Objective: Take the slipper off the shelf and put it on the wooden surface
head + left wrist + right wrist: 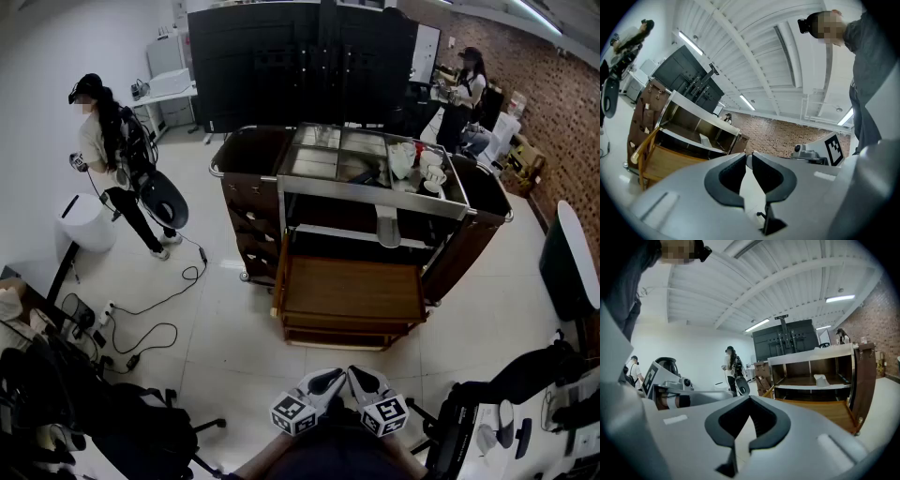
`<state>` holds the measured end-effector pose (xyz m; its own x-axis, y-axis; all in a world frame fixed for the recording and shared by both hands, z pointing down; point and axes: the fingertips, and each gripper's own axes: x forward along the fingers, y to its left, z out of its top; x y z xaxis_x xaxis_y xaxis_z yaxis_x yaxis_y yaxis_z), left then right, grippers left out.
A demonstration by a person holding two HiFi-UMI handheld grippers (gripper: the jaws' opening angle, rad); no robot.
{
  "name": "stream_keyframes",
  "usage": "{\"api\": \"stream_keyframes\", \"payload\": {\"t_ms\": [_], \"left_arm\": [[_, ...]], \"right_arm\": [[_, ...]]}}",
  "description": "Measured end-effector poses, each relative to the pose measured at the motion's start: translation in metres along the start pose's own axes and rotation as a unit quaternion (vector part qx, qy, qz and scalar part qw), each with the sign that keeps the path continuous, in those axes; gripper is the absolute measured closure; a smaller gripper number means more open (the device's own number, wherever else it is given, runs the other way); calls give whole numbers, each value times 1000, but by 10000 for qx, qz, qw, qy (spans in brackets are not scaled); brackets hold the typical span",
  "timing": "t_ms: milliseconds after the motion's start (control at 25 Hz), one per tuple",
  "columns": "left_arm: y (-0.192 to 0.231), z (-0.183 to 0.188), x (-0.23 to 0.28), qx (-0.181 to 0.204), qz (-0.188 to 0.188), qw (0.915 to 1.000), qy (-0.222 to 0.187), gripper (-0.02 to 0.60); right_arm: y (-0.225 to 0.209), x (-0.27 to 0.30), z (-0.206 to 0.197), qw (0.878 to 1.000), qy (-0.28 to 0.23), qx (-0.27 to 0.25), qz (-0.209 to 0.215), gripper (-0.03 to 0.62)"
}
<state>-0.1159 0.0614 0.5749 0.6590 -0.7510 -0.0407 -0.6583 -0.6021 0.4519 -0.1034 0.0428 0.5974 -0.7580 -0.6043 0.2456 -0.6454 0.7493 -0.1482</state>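
A white slipper [388,228] lies on the metal shelf of a housekeeping cart [253,178], above the cart's pulled-out wooden surface [352,291]. The left gripper view shows the slipper [704,139] far off; the right gripper view also has this slipper [820,379] small on the shelf over the wooden surface [825,409]. Both grippers are held low, close to my body and well short of the cart. My left gripper [323,382] [749,155] has its jaws a narrow slit apart, with nothing between them. My right gripper [361,379] [749,398] is shut and empty.
White cups and cloths [419,161] sit on the cart top. A person [112,159] stands at the left by a white bin [86,221]; another person [464,94] is at the back right. Cables [150,323] trail across the floor, and chairs [112,422] flank me.
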Motion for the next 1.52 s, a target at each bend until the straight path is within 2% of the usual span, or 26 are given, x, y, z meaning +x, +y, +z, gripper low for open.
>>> {"api": "stream_keyframes", "payload": {"t_ms": [840,1080,1160,1320,1520], "left_arm": [[13,14,5,122,-68,9999,-1,532],[20,16,1,57,39,10000,55,532],[20,13,0,-12,-6,10000,99,565],[21,14,-3,-93,-56,9999,74,565],[20,16,-8,-37,-126,9999,8,565]], "right_arm": [[0,12,15,9999,-103,-88,106,594],[0,14,18,9996,-139,-238,112,594],[2,13,17,9996,-124,-206,156,594],[6,11,16,9993,-147,-164,311,594],[3,9,17,9993,-181,-179,286,594]]}}
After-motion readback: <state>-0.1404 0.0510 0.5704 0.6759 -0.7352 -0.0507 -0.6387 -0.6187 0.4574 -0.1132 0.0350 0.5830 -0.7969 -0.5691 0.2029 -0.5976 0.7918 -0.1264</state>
